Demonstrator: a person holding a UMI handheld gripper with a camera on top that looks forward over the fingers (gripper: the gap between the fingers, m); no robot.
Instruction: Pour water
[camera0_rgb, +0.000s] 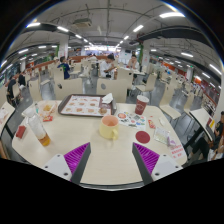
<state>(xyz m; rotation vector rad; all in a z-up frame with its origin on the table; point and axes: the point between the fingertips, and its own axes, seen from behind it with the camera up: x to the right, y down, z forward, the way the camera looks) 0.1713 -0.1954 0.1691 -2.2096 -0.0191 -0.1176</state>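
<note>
A pair of handheld tongs (111, 157) hovers above a pale dining table (95, 150) in a busy canteen, its two fingers spread wide with nothing held between them, their magenta pads (76, 156) facing each other across a bare stretch of tabletop. Just ahead of the fingers and roughly in line with the gap between them stands a cream-coloured mug (109, 127), upright, apart from both fingertips. Farther out and off to the left of the tongs stands a tall clear glass (39, 130) with an orange-yellow band at its base; whether it holds liquid cannot be told. Beyond the mug lies a rectangular tray (84, 105) printed with small pictures. To the right of the mug sit a dark cup (141, 105), a patterned plate (133, 120) and a small red round object (143, 137), the last nearest the right finger. A red item (20, 131) lies at the table's left edge, beside the glass. Well beyond the table, rows of other tables and chairs stretch away under strips of ceiling lights, and several people (66, 68) sit or stand among them.
</note>
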